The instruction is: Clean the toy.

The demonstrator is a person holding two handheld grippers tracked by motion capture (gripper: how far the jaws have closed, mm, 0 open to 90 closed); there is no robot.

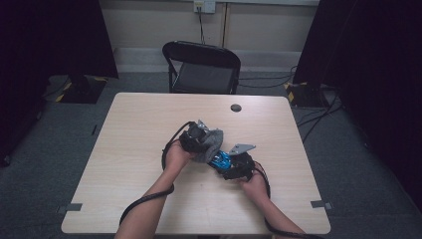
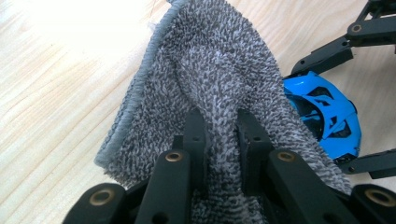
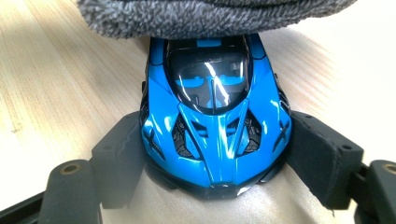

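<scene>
Your left gripper pinches a fold of the grey cloth laid over the far end of the blue toy car, which your right gripper clamps by its sides just above the table.

Count, per obs.: 1 blue toy car, 1 grey cloth, 2 grippers – left, right. 1 table, 1 chair.

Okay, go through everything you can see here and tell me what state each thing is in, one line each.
Left tongs: shut on the grey cloth.
Grey cloth: bunched, draped over one end of the blue toy car.
Right tongs: shut on the car's sides.
Blue toy car: upright, held.
Folding chair: unfolded, empty.
</scene>
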